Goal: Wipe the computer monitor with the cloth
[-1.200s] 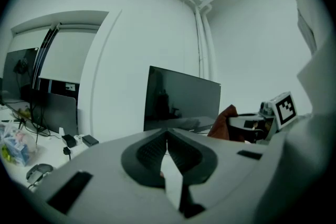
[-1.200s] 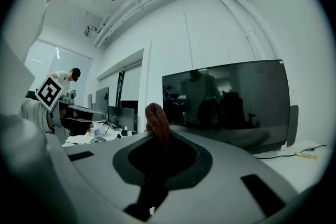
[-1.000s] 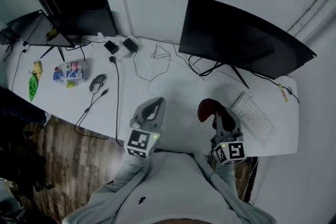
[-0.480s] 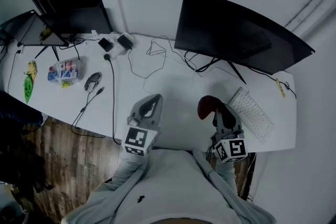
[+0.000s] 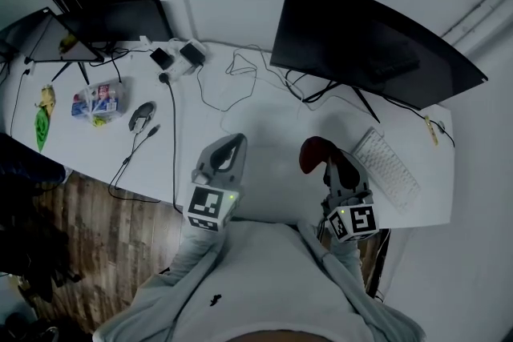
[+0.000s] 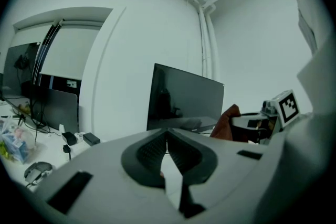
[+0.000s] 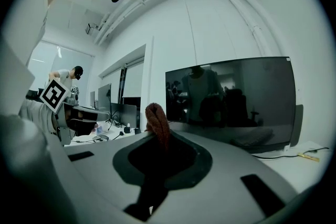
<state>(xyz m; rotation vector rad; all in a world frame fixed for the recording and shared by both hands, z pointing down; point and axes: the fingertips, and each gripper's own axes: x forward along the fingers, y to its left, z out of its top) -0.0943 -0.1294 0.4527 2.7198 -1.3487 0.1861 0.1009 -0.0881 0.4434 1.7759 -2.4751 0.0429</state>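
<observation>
The dark computer monitor [image 5: 377,44] stands at the back right of the white desk [image 5: 264,128], its screen off and reflecting the room. My right gripper [image 5: 327,162] hovers near the desk's front edge, well short of the monitor, shut on a bunched dark red cloth [image 5: 314,152]. In the right gripper view the cloth [image 7: 156,120] sticks up between the jaws with the monitor [image 7: 236,99] beyond. My left gripper [image 5: 233,143] is beside it to the left, shut and holding nothing. The left gripper view shows the monitor [image 6: 184,97] and the cloth [image 6: 224,122] to its right.
A white keyboard [image 5: 387,169] lies right of the right gripper. Loose cables [image 5: 240,80] run across the desk's middle to power adapters [image 5: 180,56]. A mouse [image 5: 142,116], a snack packet [image 5: 94,102] and a second dark screen [image 5: 48,36] sit at the left.
Both grippers stay near the desk's front edge, the cloth still held. Only the head view has shifted slightly, so the desk and monitor sit a little differently in it.
</observation>
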